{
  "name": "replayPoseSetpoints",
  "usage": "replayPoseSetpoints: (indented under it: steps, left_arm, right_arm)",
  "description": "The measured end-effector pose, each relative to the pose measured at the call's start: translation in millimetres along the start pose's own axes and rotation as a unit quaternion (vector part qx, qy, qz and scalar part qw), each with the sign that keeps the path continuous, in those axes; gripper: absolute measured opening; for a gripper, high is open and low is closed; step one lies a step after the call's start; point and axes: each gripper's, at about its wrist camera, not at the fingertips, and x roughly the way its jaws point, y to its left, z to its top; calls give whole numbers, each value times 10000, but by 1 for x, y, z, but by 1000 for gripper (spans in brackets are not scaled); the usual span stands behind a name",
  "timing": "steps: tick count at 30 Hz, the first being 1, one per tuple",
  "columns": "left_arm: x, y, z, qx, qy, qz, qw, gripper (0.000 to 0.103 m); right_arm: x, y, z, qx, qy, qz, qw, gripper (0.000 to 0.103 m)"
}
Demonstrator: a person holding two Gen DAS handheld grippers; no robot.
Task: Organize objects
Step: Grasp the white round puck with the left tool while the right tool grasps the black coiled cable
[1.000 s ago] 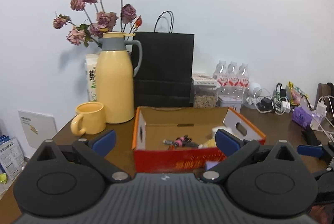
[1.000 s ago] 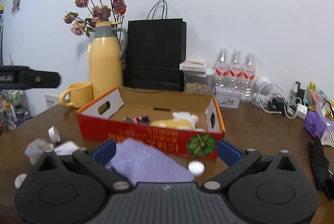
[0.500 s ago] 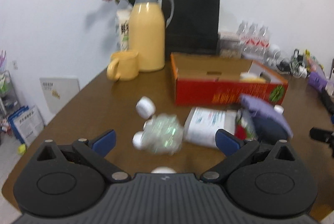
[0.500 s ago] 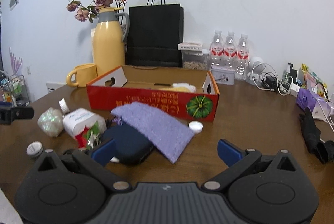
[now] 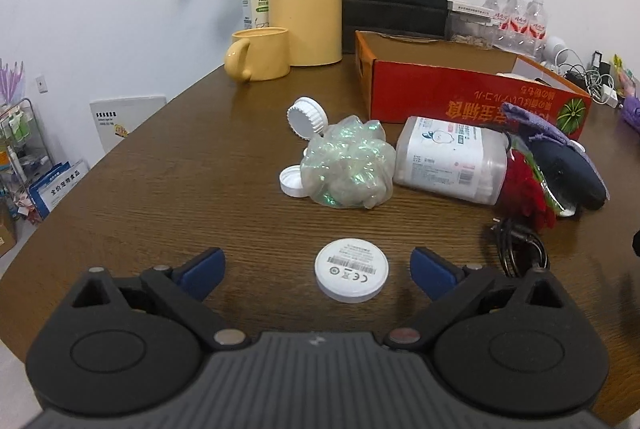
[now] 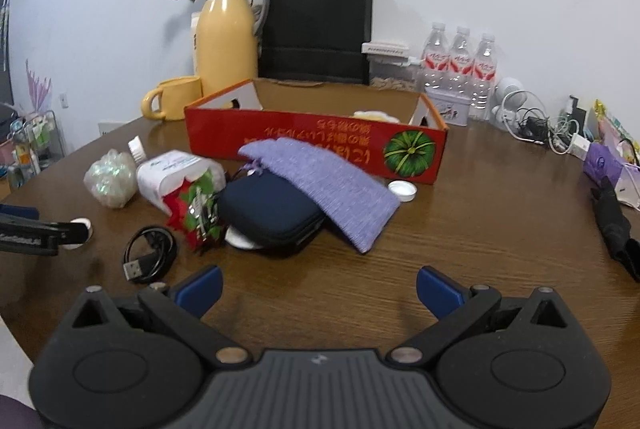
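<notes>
Brown table (image 5: 160,189), both tongs (image 5: 316,271) (image 6: 318,289) released, white disc (image 5: 351,275) between left pair, box (image 6: 316,145) beyond clutter

Black claws (image 5: 316,267), blue fingertips (image 6: 200,288)

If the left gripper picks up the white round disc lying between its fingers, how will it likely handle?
The white disc looks rigid, flat and low, so the open left gripper must close near the table. Its smooth rim may slip. Lying flat, it probably won't roll.
</notes>
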Motion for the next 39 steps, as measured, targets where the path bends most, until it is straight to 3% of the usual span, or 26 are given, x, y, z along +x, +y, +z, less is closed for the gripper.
replayPoseSetpoints:
  steps: [4,5,6,7,8,21,34,39]
  left_arm:
    - [4,-2,-4,13,-7,-76,10000,83]
    - [4,-2,-4,19,-61,-88,9999,74]
    - [4,-2,-5,4,-125,-92,9999,54]
    - [3,-3,-5,-5,-185,-94,9998,42]
    - [3,-4,-5,3,-224,-67,9997,40]
    - [-8,8,-3,-197,-311,-46,9993,40]
    - [-22,34,-1,-352,-485,50,9982,40]
    - [-19,37,-2,-394,-435,50,9983,40]
  right_arm:
    - [3,7,-2,-75,55,62,9999,103]
    - [3,9,-2,-91,67,84,9999,103]
    - [4,10,-3,-107,79,112,9998,103]
    - [5,12,-3,-118,94,135,9998,103]
    - [6,14,-3,-138,114,157,9997,103]
    - [16,39,-2,-309,199,415,9985,103]
    - [43,79,10,-110,358,1079,9935,103]
    - [55,93,13,-46,414,1235,9915,88]
